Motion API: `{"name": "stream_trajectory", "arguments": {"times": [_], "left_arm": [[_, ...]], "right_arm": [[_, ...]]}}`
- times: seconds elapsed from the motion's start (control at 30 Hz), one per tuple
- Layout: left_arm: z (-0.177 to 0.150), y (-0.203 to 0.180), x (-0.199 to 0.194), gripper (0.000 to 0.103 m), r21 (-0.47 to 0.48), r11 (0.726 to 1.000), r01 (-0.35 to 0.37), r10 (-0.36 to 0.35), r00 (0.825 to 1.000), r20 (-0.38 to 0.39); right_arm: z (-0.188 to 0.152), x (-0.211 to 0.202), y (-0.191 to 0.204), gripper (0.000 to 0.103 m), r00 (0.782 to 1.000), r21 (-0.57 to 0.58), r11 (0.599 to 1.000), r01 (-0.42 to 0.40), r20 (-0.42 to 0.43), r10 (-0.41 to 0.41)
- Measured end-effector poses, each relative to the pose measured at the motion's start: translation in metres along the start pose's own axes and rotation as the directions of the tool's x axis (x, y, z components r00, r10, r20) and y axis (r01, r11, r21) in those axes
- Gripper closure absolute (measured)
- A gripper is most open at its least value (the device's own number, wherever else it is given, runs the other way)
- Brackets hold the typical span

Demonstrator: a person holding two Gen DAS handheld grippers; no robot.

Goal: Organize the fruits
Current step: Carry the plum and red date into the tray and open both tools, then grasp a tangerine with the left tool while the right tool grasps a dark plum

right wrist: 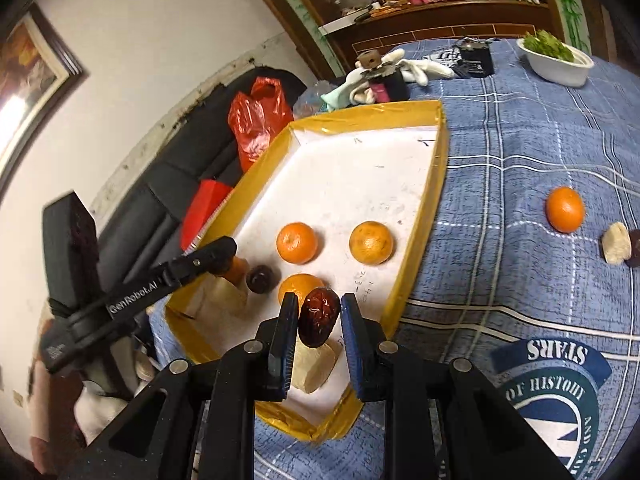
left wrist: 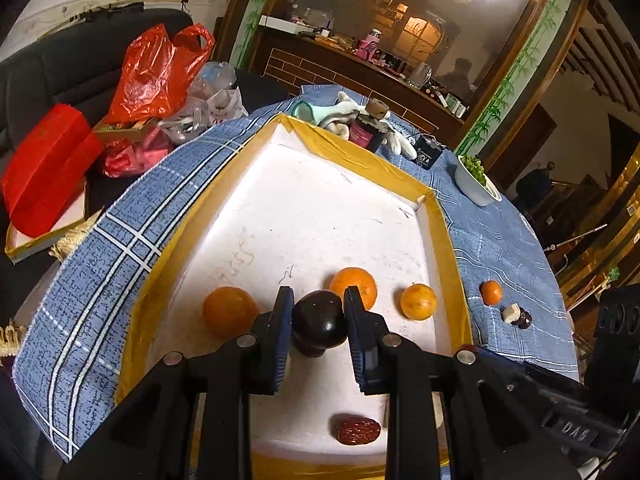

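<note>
- Left wrist view: the left gripper [left wrist: 316, 312] is clenched on a dark, glossy round fruit [left wrist: 319, 323], held just above the white floor of the yellow-rimmed tray [left wrist: 440, 232].
- Three oranges lie in the tray: one [left wrist: 229, 311] left of the fingers, one [left wrist: 354, 286] just behind the right finger, one [left wrist: 418, 301] near the tray's right wall.
- A wrinkled red date [left wrist: 357, 429] lies on the tray floor, low between the gripper's arms.
- Outside the tray, on the blue checked cloth [left wrist: 500, 240], sit a small orange [left wrist: 491, 292] and a pale chunk [left wrist: 509, 313] touching a dark piece, possibly another fruit.
- Right wrist view: the right gripper [right wrist: 319, 318] grasps a red date [right wrist: 318, 316] over the tray's near end, with a pale block [right wrist: 316, 368] beneath it.
- A white bowl [right wrist: 560, 70] of greens stands well apart at the cloth's far side.
</note>
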State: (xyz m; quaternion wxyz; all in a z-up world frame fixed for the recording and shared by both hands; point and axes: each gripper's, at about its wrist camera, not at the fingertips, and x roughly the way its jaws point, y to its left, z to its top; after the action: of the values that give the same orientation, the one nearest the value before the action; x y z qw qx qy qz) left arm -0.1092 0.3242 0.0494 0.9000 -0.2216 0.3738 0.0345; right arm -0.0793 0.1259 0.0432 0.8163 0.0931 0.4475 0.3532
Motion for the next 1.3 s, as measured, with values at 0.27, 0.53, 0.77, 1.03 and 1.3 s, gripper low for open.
{"name": "stream_trajectory", "arguments": {"times": [0.27, 0.53, 0.77, 1.03, 1.3], "left_arm": [[0.002, 0.016, -0.001, 0.056, -0.078, 0.997, 0.004, -0.005, 1.0, -0.011], [0.006, 0.014, -0.022, 0.036, -0.105, 0.994, 0.03, -0.028, 0.999, 0.022], [0.009, 0.005, -0.049, 0.029, -0.121, 0.986, 0.113, -0.107, 0.993, 0.049], [-0.003, -0.041, -0.06, 0.025, -0.043, 0.985, 0.167, -0.167, 0.986, 0.012], [-0.023, -0.099, -0.063, 0.022, 0.108, 0.973, 0.202, -0.198, 0.979, -0.049]], "right_arm": [[0.003, 0.01, 0.012, 0.073, 0.995, -0.075, 0.993, 0.096, 0.023, -0.094], [0.004, -0.015, 0.005, 0.065, 0.993, -0.034, 0.995, 0.093, 0.08, -0.09], [-0.011, -0.074, -0.029, 0.063, 0.976, 0.068, 0.99, 0.122, 0.17, -0.132], [-0.051, -0.15, -0.106, 0.059, 0.931, 0.329, 0.932, 0.149, 0.271, -0.245], [-0.072, -0.184, -0.131, 0.05, 0.907, 0.397, 0.906, 0.146, 0.313, -0.283]]}}
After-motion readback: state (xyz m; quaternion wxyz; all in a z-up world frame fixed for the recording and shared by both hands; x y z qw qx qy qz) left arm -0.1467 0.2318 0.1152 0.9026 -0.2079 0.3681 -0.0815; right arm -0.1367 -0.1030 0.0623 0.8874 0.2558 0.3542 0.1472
